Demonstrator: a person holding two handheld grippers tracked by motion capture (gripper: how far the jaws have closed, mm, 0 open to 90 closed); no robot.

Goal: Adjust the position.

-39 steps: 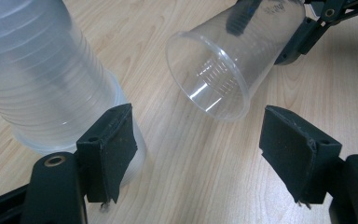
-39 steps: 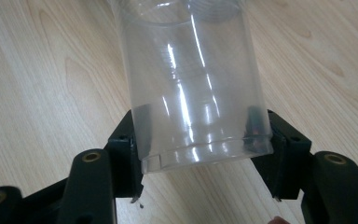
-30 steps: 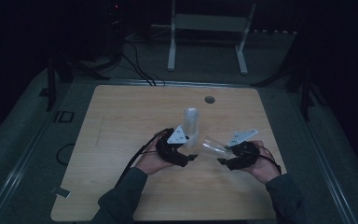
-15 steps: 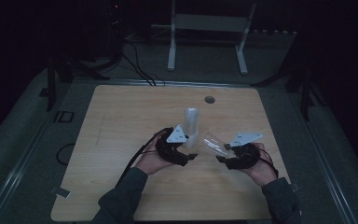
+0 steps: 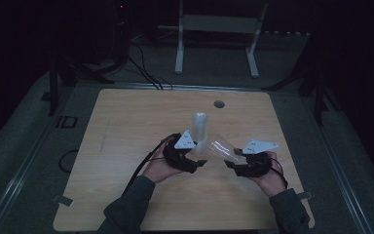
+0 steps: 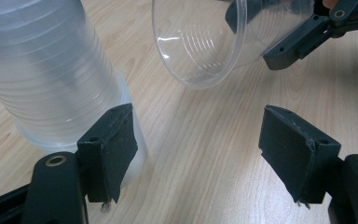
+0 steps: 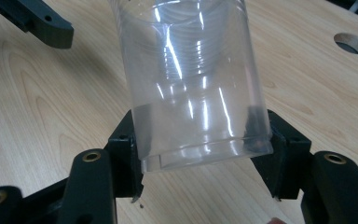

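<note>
A stack of clear plastic cups [image 5: 199, 127] stands mouth-down on the wooden table [image 5: 126, 126]. In the left gripper view the stack [image 6: 51, 79] rises just outside the left jaw. My left gripper [image 6: 200, 149] is open, with bare table between its jaws. My right gripper [image 7: 200, 154] is shut on the base of a single clear cup [image 7: 191, 79]. That cup [image 5: 221, 148] lies tilted, its mouth [image 6: 200, 42] pointing toward the stack and the left gripper [image 5: 195, 158]. The right gripper [image 5: 236, 161] holds it above the table, to the right of the stack.
A round hole [image 5: 218, 104] is cut in the table near its far edge. Beyond the table stands a white metal frame [image 5: 216, 29] on the dark floor. Black cables [image 5: 146, 161] trail from the left gripper across the table.
The right gripper with its cup has shifted slightly left toward the stack and lowered a little. The left gripper and the stack have stayed put.
</note>
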